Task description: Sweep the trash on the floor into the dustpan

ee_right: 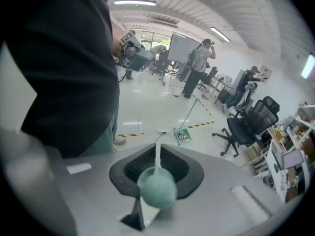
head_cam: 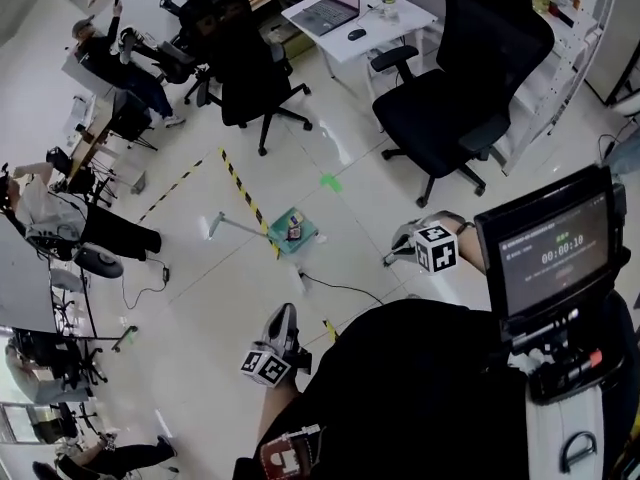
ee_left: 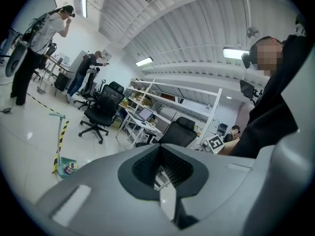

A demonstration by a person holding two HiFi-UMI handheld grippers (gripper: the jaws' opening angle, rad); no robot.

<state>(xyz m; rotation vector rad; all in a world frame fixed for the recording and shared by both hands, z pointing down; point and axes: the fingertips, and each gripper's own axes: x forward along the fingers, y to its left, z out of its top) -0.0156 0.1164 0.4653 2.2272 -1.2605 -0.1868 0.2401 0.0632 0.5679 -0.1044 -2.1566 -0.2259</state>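
Observation:
A teal dustpan (head_cam: 292, 230) lies on the white floor with bits of trash in it, its long pale handle (head_cam: 235, 224) pointing left. It also shows in the left gripper view as the dustpan (ee_left: 66, 167) and in the right gripper view as the dustpan (ee_right: 182, 135). My right gripper (ee_right: 156, 149) is shut on a thin broom stick with a green knob (ee_right: 156, 188); the broom's small head (ee_right: 161, 131) rests on the floor just short of the dustpan. My left gripper (ee_left: 158, 149) is shut and holds nothing. Both grippers, left (head_cam: 283, 320) and right (head_cam: 400, 246), hang close to my body.
Yellow-black tape (head_cam: 240, 183) crosses the floor beside the dustpan. Black office chairs (head_cam: 250, 78) (head_cam: 470, 78) and a desk with a laptop (head_cam: 340, 13) stand beyond it. People stand and sit at the left (head_cam: 60, 218). A cable or stick (head_cam: 345, 290) runs along the floor near me.

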